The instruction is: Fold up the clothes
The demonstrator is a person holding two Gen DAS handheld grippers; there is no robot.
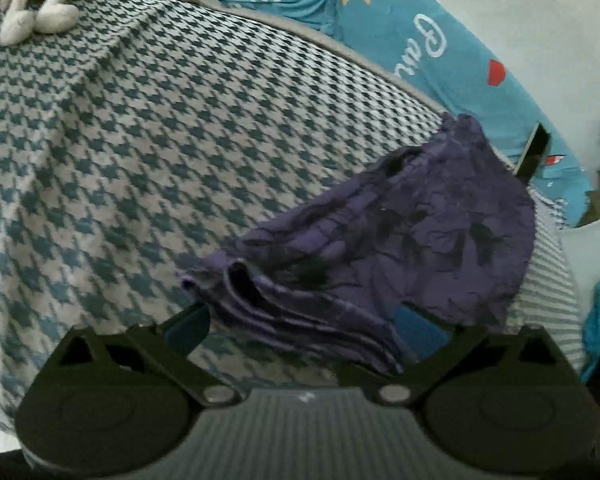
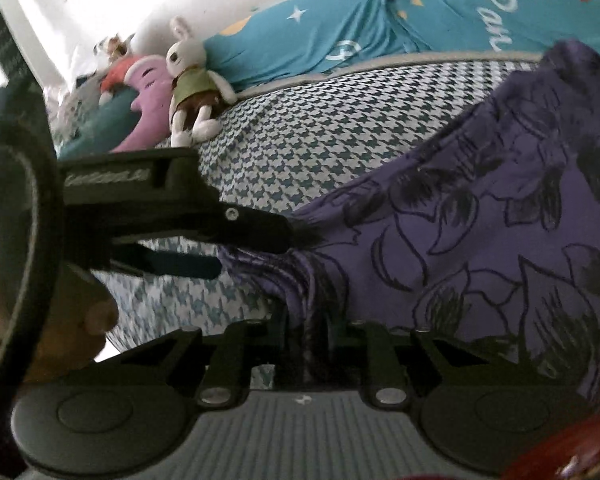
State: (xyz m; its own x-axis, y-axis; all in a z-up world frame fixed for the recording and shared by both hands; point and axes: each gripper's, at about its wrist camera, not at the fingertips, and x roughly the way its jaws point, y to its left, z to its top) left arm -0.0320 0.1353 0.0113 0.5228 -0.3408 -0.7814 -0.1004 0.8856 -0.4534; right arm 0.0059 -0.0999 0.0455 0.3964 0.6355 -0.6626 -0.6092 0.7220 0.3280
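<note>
A purple garment with a dark floral print [image 1: 420, 232] lies on the houndstooth bedspread [image 1: 160, 140], partly lifted. My left gripper [image 1: 304, 328] is open, its blue-padded fingers [image 1: 188, 328] spread wide on either side of the garment's bunched near edge. In the right wrist view the garment [image 2: 480, 220] fills the right side, and my right gripper [image 2: 308, 336] is shut on a gathered fold of it. There the left gripper [image 2: 252, 250] reaches in from the left, with the cloth's edge at its parted fingertips. A black piece [image 1: 534, 152] pokes up behind the garment's far corner.
A stuffed rabbit [image 2: 190, 80] and a pink plush [image 2: 148, 100] lie at the bedspread's far edge. A teal printed duvet [image 2: 380, 24] runs along the wall behind. A hand [image 2: 96, 320] holds the left gripper. Bare bedspread [image 2: 320, 132] stretches left of the garment.
</note>
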